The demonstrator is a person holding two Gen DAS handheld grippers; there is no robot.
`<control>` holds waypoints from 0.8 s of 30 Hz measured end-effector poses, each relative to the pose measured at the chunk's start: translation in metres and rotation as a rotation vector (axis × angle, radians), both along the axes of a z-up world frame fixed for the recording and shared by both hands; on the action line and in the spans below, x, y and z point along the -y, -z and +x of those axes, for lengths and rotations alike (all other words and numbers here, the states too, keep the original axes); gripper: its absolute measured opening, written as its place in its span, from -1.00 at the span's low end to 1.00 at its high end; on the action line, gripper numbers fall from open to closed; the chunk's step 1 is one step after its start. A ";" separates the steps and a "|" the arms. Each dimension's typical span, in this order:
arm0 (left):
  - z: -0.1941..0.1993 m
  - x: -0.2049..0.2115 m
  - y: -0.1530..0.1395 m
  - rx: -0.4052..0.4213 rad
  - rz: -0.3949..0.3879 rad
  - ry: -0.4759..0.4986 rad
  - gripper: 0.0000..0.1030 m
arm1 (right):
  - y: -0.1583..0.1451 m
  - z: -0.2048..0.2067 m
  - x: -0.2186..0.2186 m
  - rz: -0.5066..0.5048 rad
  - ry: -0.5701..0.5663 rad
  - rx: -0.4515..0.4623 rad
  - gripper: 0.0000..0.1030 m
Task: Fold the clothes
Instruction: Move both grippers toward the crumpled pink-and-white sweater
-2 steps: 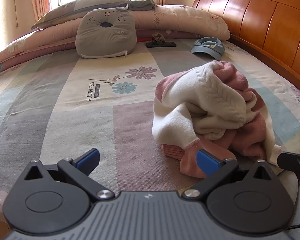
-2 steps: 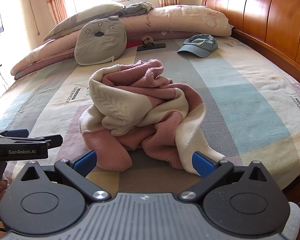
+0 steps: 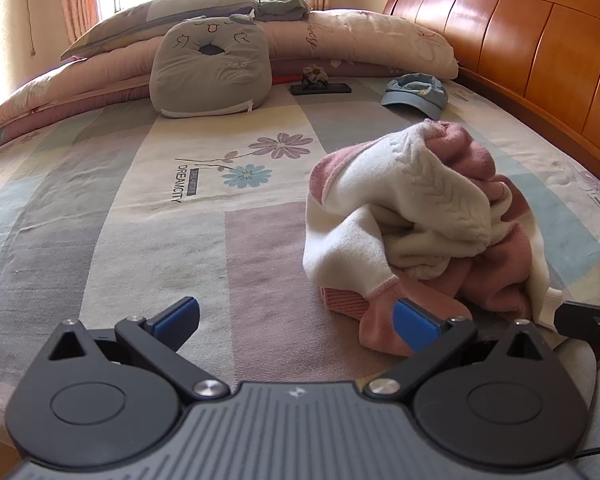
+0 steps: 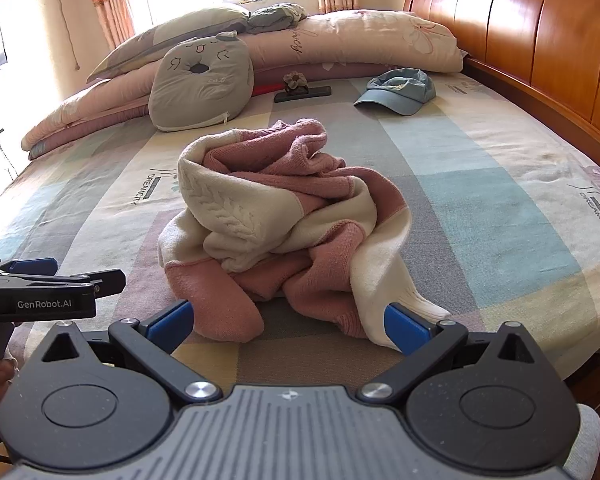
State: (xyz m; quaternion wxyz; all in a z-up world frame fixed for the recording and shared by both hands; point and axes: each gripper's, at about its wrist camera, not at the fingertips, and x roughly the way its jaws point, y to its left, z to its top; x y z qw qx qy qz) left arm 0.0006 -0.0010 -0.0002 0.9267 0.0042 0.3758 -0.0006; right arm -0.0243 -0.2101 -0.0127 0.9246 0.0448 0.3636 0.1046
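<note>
- Left gripper (image 3: 296, 318): jaws spread fully wide, nothing between the blue pads. It hangs over the near edge of the bed (image 3: 140, 248), pointing down at the sheet, with the garment off to its right.
- Right gripper (image 4: 288, 322): jaws likewise at full spread and empty. The nearest pink fold and a white cuff lie just beyond its fingertips; whether either pad touches cloth cannot be confirmed.
- Sweater (image 4: 276, 232): a pink and cream knit, heaped in a crumpled mound on the near half of the bed, sleeves and hem tangled. It lies directly ahead of the right gripper.
- Change against the frames a moment earlier: none of substance. Both grippers match their former pose and spread, and the sweater's folds lie as they did.
- Meaning for the task, as a judgement: folding has not begun. The garment must first be seized at an edge and spread flat; both tools appear poised for that first grasp.
- Mid-bed: bare floral sheet, ample room for spreading.
- Far end: a blue cap (image 4: 398, 88), a dark phone (image 4: 302, 94), a grey cat cushion (image 4: 200, 82) and stacked pillows (image 4: 340, 42) against the wooden headboard (image 4: 540, 28), all well apart from the work area.
</note>
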 end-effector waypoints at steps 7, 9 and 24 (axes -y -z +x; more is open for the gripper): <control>0.000 0.003 0.001 0.006 0.008 0.009 0.99 | 0.000 0.000 0.000 0.000 -0.004 -0.002 1.00; -0.002 0.002 -0.001 0.012 0.008 0.007 0.99 | -0.001 0.000 0.000 0.000 -0.003 -0.002 1.00; 0.000 0.003 0.000 0.015 0.015 -0.008 0.99 | 0.000 0.000 0.001 0.006 0.001 0.002 1.00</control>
